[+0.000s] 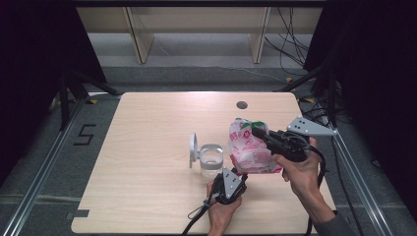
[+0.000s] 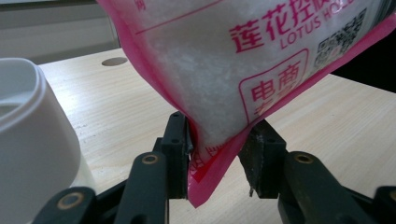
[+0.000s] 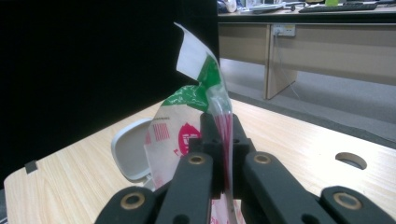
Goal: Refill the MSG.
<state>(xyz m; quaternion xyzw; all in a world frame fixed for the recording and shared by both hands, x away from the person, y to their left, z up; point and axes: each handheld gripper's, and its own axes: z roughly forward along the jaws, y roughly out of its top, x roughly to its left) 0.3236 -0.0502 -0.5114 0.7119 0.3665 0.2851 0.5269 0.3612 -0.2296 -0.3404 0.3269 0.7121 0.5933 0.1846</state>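
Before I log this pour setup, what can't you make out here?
- Container contents: high view, too small.
- Bag mouth: right gripper view, right gripper pinches the top, covering it.
- Bag's upper print: left gripper view, cut by the top edge.
- Left gripper: whether it presses the bag's corner.

The light wooden table (image 1: 147,147) has a round hole (image 1: 241,104); a white container (image 1: 211,161) stands on it.

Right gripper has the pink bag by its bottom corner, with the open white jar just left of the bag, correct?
Not quite: the right gripper is shut on the bag at its top edge, as the right gripper view shows. The bottom corner sits between the left gripper's jaws. The white jar stands open left of the bag.
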